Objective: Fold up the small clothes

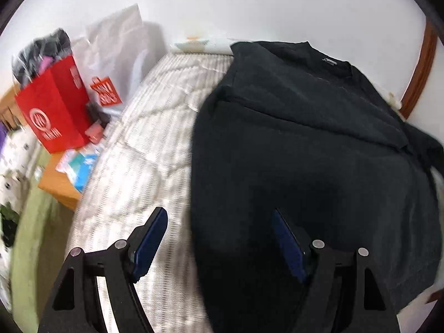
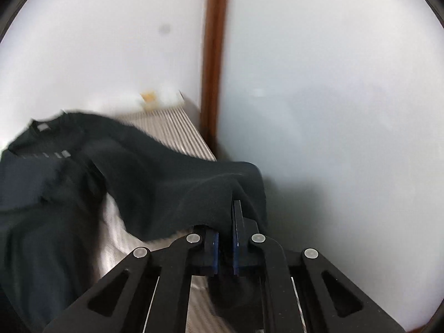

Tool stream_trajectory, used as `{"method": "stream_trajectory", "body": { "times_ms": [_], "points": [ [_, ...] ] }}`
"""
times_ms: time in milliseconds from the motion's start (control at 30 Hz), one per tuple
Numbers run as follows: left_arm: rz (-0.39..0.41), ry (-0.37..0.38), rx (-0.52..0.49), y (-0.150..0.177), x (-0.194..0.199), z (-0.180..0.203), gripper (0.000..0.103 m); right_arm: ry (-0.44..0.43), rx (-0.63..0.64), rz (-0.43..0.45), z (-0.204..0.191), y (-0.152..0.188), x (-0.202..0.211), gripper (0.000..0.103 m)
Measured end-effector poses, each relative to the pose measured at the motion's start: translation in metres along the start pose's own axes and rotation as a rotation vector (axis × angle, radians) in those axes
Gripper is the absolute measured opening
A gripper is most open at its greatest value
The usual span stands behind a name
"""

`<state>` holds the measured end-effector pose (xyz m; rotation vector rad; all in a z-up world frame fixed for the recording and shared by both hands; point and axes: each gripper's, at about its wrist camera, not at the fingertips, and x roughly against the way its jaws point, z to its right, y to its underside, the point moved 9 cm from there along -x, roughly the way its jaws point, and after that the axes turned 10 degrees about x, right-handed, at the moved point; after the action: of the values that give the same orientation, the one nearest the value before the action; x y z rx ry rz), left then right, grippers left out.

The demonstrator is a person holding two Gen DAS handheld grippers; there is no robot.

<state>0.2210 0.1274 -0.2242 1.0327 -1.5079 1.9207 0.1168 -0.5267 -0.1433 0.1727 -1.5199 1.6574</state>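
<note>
A black sweater (image 1: 310,149) lies spread on a striped white mattress (image 1: 155,127), neck at the far end. My left gripper (image 1: 219,216) is open and empty, hovering above the sweater's near left edge, one finger over the mattress and one over the cloth. In the right wrist view the same sweater (image 2: 55,183) lies at the left, and its sleeve (image 2: 188,183) is lifted up off the mattress (image 2: 177,130). My right gripper (image 2: 224,222) is shut on the sleeve's end, with the cloth draped over the fingers.
A wooden side table (image 1: 58,183) left of the mattress carries a red paper bag (image 1: 55,105), a white shopping bag (image 1: 116,55) and small packets. White walls stand behind and to the right, with a brown wooden post (image 2: 215,55) at the corner.
</note>
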Motion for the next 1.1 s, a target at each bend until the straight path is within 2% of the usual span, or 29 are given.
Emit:
{"method": "stream_trajectory", "body": {
  "times_ms": [67, 200, 300, 367, 433, 533, 667, 800, 867, 900, 967, 1000, 1033, 1100],
  "points": [
    [0.019, -0.037, -0.009, 0.003, 0.0, -0.013, 0.075, -0.003, 0.021, 0.051, -0.016, -0.027, 0.018, 0.006],
    [-0.006, -0.008, 0.043, 0.013, -0.001, -0.04, 0.075, -0.029, 0.065, 0.12, -0.055, -0.075, 0.038, 0.006],
    [-0.008, -0.007, 0.073, 0.017, -0.003, -0.06, 0.075, -0.05, 0.109, 0.168, -0.094, -0.106, 0.055, 0.006],
    [-0.006, -0.004, 0.099, 0.019, -0.006, -0.072, 0.075, -0.081, 0.14, 0.193, -0.121, -0.115, 0.079, 0.006],
    [0.012, -0.006, 0.092, 0.017, -0.007, -0.075, 0.075, -0.122, 0.186, 0.217, -0.161, -0.133, 0.086, 0.006],
    [0.024, -0.017, 0.076, 0.013, -0.007, -0.076, 0.075, -0.19, 0.248, 0.245, -0.217, -0.145, 0.098, 0.006],
    [0.023, 0.011, 0.106, 0.008, -0.011, -0.076, 0.075, -0.288, 0.351, 0.255, -0.309, -0.15, 0.099, 0.006],
    [0.023, 0.025, 0.123, 0.007, -0.012, -0.075, 0.075, -0.342, 0.448, 0.198, -0.387, -0.136, 0.068, 0.007],
    [0.021, 0.027, 0.124, 0.008, -0.011, -0.076, 0.076, -0.353, 0.473, 0.162, -0.41, -0.125, 0.051, 0.007],
    [0.02, 0.027, 0.124, 0.008, -0.011, -0.076, 0.076, -0.364, 0.479, 0.146, -0.421, -0.118, 0.04, 0.009],
    [0.015, 0.025, 0.125, 0.009, -0.01, -0.076, 0.076, -0.363, 0.5, 0.114, -0.436, -0.104, 0.019, 0.025],
    [0.013, 0.025, 0.125, 0.009, -0.01, -0.077, 0.076, -0.353, 0.513, 0.089, -0.438, -0.097, 0.012, 0.046],
    [0.01, 0.023, 0.124, 0.01, -0.01, -0.077, 0.076, -0.35, 0.516, 0.072, -0.435, -0.092, 0.007, 0.06],
    [0.009, 0.02, 0.122, 0.011, -0.01, -0.076, 0.077, -0.381, 0.487, 0.064, -0.416, -0.084, 0.01, 0.067]
  ]
}}
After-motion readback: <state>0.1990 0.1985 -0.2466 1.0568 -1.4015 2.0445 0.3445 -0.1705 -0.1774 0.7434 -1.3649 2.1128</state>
